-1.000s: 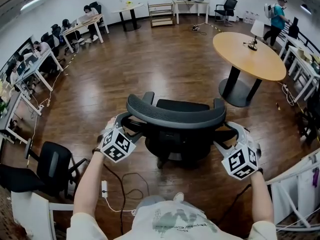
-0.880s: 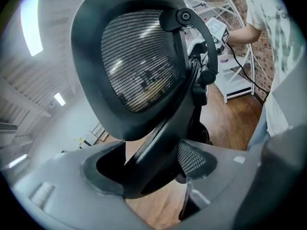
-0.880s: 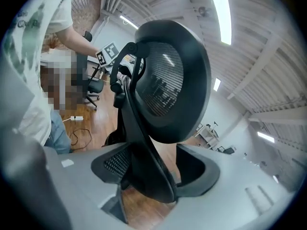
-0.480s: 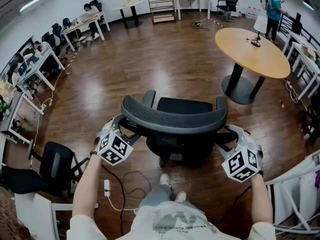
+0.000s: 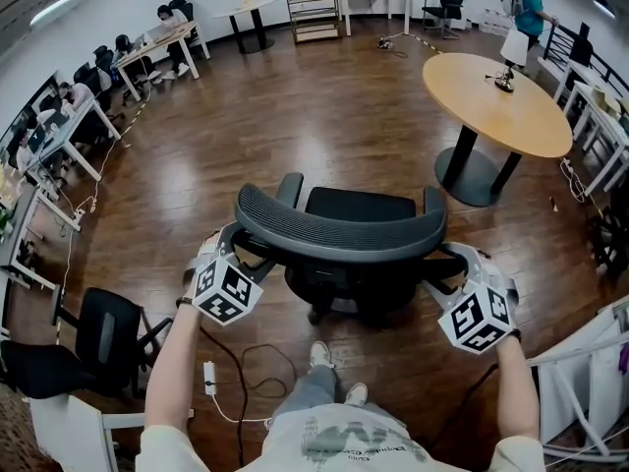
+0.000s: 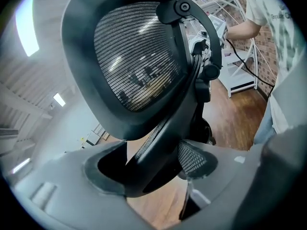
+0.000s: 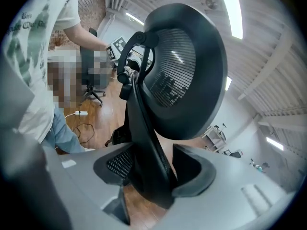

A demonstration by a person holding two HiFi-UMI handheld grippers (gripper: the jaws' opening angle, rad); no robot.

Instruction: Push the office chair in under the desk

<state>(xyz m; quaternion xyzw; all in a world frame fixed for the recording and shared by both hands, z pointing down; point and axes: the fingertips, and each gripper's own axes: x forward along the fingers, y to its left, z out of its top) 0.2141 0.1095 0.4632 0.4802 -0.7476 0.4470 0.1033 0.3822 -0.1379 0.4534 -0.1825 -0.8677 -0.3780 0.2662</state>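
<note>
The office chair (image 5: 339,229) stands out on the open wooden floor (image 5: 295,116). Its curved mesh backrest (image 5: 334,226) is toward you and its seat faces away, well apart from the round counter (image 5: 496,116) at the upper right. Your left gripper (image 5: 239,244) is clamped on the left side of the backrest frame. In the left gripper view the dark support strut (image 6: 158,143) fills the gap between the pads. Your right gripper (image 5: 447,261) sits at the matching place on the right side. Its jaws have just been closing, and in the right gripper view the strut runs between them with both pads against it. Both pairs of jaws stand fairly wide around the thick frame. Your feet (image 5: 319,354) are just behind the chair's base. A second chair (image 5: 98,337) stands at the floor's lower left, with a power strip (image 5: 207,372) lying between it and you.
</note>
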